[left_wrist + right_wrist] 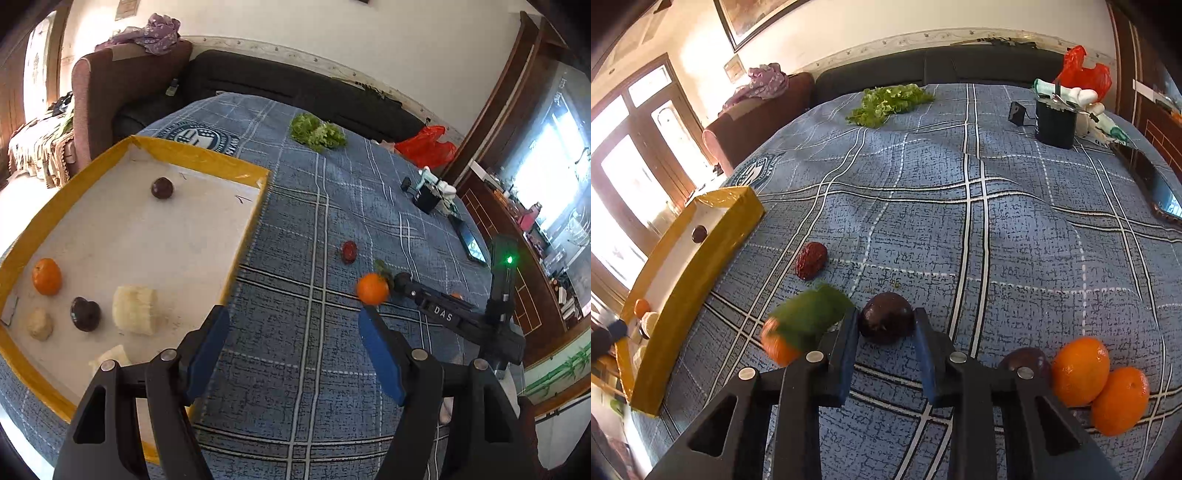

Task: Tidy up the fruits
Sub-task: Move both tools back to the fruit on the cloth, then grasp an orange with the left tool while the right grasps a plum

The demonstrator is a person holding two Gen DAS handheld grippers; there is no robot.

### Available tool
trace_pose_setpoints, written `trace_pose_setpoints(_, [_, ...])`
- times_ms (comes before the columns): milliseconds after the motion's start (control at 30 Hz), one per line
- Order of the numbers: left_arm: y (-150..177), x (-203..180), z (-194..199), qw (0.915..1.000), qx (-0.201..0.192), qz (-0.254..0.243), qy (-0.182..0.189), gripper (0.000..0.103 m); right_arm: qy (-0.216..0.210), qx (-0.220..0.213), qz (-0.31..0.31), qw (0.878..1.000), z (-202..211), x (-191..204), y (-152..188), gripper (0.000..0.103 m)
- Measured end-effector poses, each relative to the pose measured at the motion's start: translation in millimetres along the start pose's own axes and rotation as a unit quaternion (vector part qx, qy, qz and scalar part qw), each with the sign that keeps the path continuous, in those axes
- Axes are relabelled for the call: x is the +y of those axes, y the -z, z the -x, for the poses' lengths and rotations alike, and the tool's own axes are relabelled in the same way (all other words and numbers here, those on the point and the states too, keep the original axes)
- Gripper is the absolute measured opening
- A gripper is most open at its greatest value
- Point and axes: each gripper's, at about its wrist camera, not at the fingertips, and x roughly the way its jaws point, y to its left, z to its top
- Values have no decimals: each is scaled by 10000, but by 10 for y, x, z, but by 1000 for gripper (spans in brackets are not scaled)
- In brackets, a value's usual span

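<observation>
A yellow-rimmed tray [199, 155] lies at the left of the blue plaid cloth and holds an orange [46, 276], two dark plums [161, 188], a pale cut piece [135, 310] and a beige lump [40, 324]. My left gripper [293, 325] is open and empty above the cloth beside the tray. My right gripper [886, 325] is shut on a dark plum [885, 323]. A leafy orange [783, 341] lies blurred at its left and shows in the left wrist view [373, 288]. A red date [811, 259] lies near the tray [701, 258]. Two oranges [1080, 371] and another plum [1027, 360] lie at its right.
Lettuce [890, 101] lies at the far side of the cloth. A dark cup [1055, 123], a small black device [1017, 112] and a phone [1156, 184] are at the far right. A red bag [1082, 72] and a dark sofa [960, 66] are behind.
</observation>
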Motion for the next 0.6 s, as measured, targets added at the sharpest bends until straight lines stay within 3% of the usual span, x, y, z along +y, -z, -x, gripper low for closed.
trace_pose_setpoints(167, [47,-348,-415,9981,422,-436,114,72,-65,-156,-92,9998,100,-63,-2,31])
trace_pose_setpoints(300, [-1,-557,-689,9955,452,-831,-32,71,-158,-344,-276,9989,238,-139,-20,31])
trace_pose_setpoints(600, [-71,-897,-1239,9877,576,-1453,40,69,-286,-431,-483,9975,314,-195,-57,32])
